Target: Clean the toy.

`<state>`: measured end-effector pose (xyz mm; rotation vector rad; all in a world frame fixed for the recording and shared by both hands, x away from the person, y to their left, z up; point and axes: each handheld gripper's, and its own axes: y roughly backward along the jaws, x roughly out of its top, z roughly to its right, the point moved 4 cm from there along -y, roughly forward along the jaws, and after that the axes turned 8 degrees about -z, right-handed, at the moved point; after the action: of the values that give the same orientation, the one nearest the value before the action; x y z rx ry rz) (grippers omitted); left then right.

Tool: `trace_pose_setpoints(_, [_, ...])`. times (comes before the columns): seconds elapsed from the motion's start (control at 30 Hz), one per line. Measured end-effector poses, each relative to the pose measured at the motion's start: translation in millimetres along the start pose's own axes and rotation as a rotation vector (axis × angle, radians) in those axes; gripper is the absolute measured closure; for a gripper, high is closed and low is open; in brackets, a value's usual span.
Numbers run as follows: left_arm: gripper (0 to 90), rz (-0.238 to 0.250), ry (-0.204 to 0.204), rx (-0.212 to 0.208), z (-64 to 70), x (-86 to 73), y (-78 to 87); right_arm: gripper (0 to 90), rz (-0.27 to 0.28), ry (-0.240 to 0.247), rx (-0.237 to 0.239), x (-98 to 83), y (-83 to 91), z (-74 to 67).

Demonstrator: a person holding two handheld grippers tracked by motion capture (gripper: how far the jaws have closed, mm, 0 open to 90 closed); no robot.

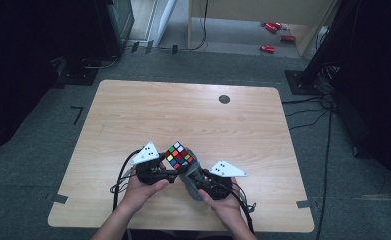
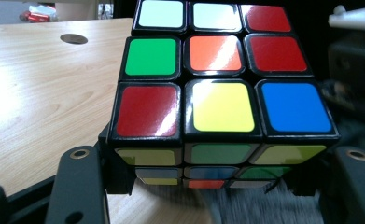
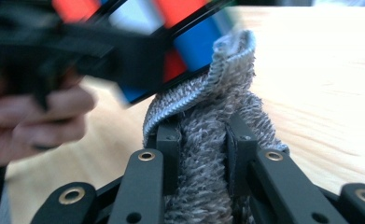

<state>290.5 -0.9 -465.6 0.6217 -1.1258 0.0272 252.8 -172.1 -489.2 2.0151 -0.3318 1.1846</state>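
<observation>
Cube is held above the near middle of the table, clamped at its lower sides by the left tongs, which are fully closed on it. The right tongs are pinched shut on a grey cloth pressed against the cube's underside. If wiped hard, the cube could be twisted or pushed out of the clamp and dropped.

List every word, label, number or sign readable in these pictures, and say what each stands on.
None can be read: the cube shows plain colour stickers with no print.
The grey cloth and the table bear no writing.
The red items on the floor are too small to read.
</observation>
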Motion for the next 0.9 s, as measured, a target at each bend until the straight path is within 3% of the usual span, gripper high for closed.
trace_pose_setpoints(0.13, [34.9, -0.001, 0.001, -0.001, 0.0, 0.3, -1.1, 73.1, -0.020, 0.023, 0.028, -4.2, -6.4, -11.3])
trace_pose_setpoints(0.27, [34.9, 0.000, 0.005, 0.001, -0.4, 0.1, -0.2, 73.1, -0.053, 0.083, 0.054, -8.9, -14.4, -25.3])
trace_pose_setpoints(0.33, [34.9, 0.007, 0.005, -0.003, -0.7, 0.8, 1.2, 73.1, -0.042, 0.079, 0.038, -5.9, -10.7, -19.5])
trace_pose_setpoints(0.43, [34.9, -0.002, 0.001, -0.005, 0.8, 0.0, -0.3, 73.3, 0.005, 0.011, -0.010, 0.9, 0.9, -0.7])
trace_pose_setpoints(0.5, [34.9, -0.005, 0.001, -0.011, 1.7, -0.3, -2.2, 73.3, 0.019, -0.008, -0.035, 2.5, 5.2, 5.5])
trace_pose_setpoints(0.6, [34.9, -0.004, 0.003, -0.013, 2.4, -0.1, -3.5, 73.3, 0.003, 0.010, -0.016, -0.5, 1.1, -2.6])
trace_pose_setpoints(0.73, [34.9, 0.000, 0.004, -0.008, 0.7, 0.2, -1.0, 73.1, -0.043, 0.073, 0.042, -7.3, -10.3, -20.8])
trace_pose_setpoints(0.8, [34.9, 0.006, 0.004, -0.006, -0.9, 0.5, 0.8, 73.2, -0.045, 0.084, 0.041, -5.5, -8.6, -19.1])
trace_pose_setpoints(0.9, [34.9, 0.001, 0.002, 0.001, -3.2, -0.2, 1.6, 73.5, -0.002, 0.021, 0.005, 3.0, 4.3, 0.4])
